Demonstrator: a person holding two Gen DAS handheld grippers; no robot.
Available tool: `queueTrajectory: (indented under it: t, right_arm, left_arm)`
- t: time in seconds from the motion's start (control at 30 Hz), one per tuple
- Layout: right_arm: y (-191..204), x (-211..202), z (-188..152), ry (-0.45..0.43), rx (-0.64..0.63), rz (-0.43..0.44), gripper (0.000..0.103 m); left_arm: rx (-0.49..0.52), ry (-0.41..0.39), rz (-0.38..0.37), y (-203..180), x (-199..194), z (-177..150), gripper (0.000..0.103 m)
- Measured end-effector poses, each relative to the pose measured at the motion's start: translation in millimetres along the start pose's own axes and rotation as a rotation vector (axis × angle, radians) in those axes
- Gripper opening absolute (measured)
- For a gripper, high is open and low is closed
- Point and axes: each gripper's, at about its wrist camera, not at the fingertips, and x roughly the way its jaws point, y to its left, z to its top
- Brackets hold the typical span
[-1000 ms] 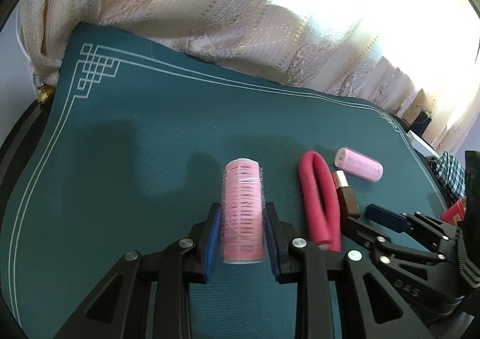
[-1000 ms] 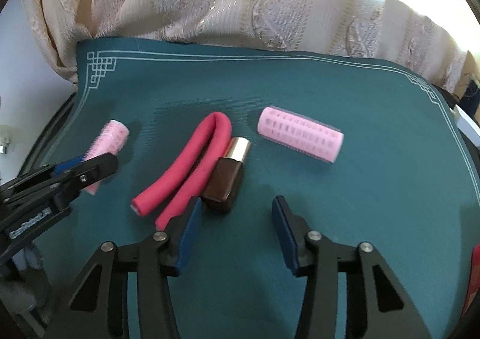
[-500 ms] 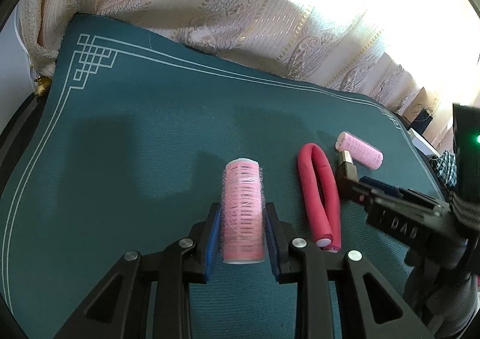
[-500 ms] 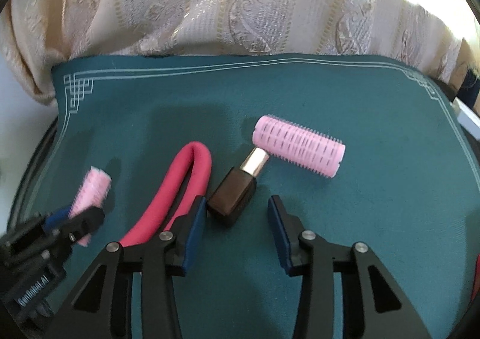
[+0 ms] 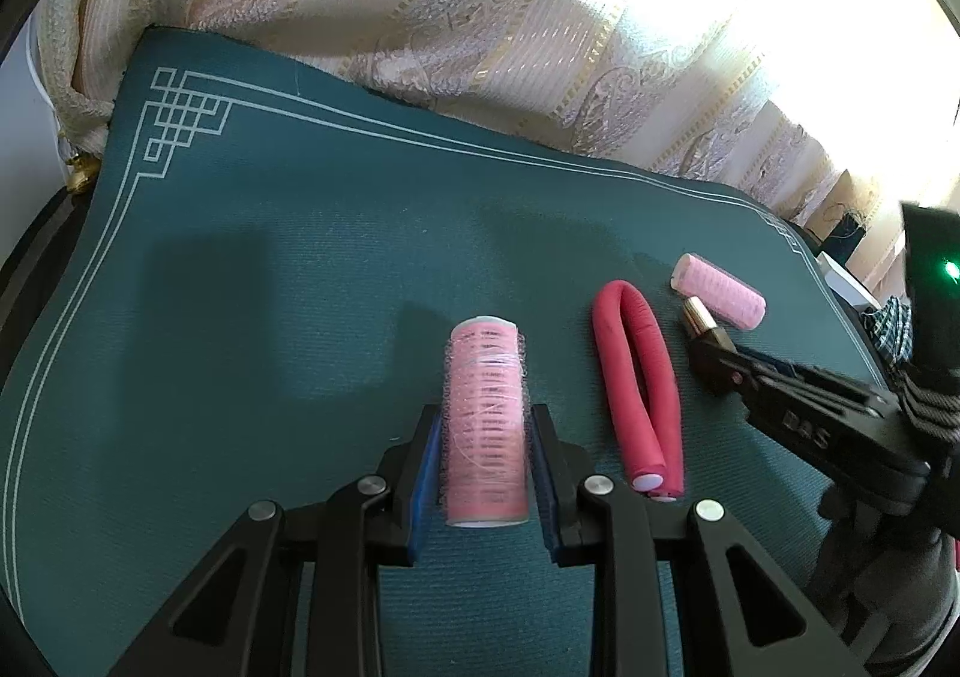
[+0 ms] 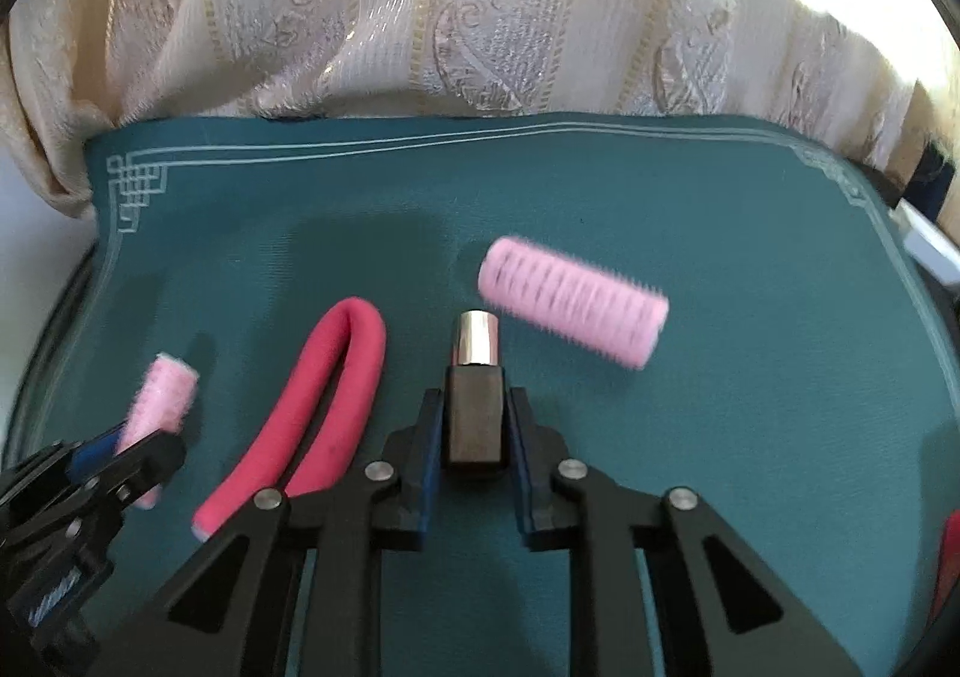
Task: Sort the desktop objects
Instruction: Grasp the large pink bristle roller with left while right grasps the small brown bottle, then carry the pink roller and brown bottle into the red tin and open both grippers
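Desktop objects are all sitting on a dark teal mat (image 5: pixel 252 269) with a pale line border and a knot pattern in the corners, which covers the surface, and a cream patterned curtain (image 6: pixel 480 17) hangs right behind its far edge with bright daylight coming through. Loads of bare mat on the far side and toward the left corner, so plenty of room there; the things themselves bunch up at the near side. Biggest item is the red foam roller (image 5: pixel 639 371), bent double into a U, lying between the two tongs. Left tongs (image 5: pixel 485 467) are clenched on a pink hair roller (image 5: pixel 485 413), pads pressing both sides. Right tongs (image 6: pixel 474 437) are clamped on the dark square body of a lipstick (image 6: pixel 474 407), its shiny metal neck poking out front. A second pink roller (image 6: pixel 573 308) lies just past the lipstick, close to it but I can't tell if they touch. Right view shows both far corners of the mat; left view alone catches checked fabric (image 5: pixel 894 329) off the right edge.
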Motion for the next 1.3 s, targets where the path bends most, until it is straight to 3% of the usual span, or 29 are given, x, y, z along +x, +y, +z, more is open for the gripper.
queueTrajectory:
  t: [0.43, 0.73, 0.93, 1.3]
  right_arm:
    - [-12.6, -55.6, -45.4, -0.026, 0.012, 0.057, 0.021]
    - [-20.1, -93.2, -70.7, -0.061, 0.027, 0.037, 0.021]
    - [-23.0, -117.8, -82.3, -0.092, 0.003, -0.033, 0.021]
    - [-43.8, -161.8, -101.0, -0.139, 0.026, -0.072, 0.021]
  left_arm:
    - [0.056, -0.045, 0.016, -20.9, -17.4, -7.1, 0.029]
    - [0.126, -0.091, 0.001, -49.3, -38.0, -15.0, 0.029]
    - [0.174, -0.090, -0.018, -70.4, -45.6, -27.4, 0.029]
    - [0.168, -0.068, -0.051, -92.9, -65.3, -52.5, 0.029]
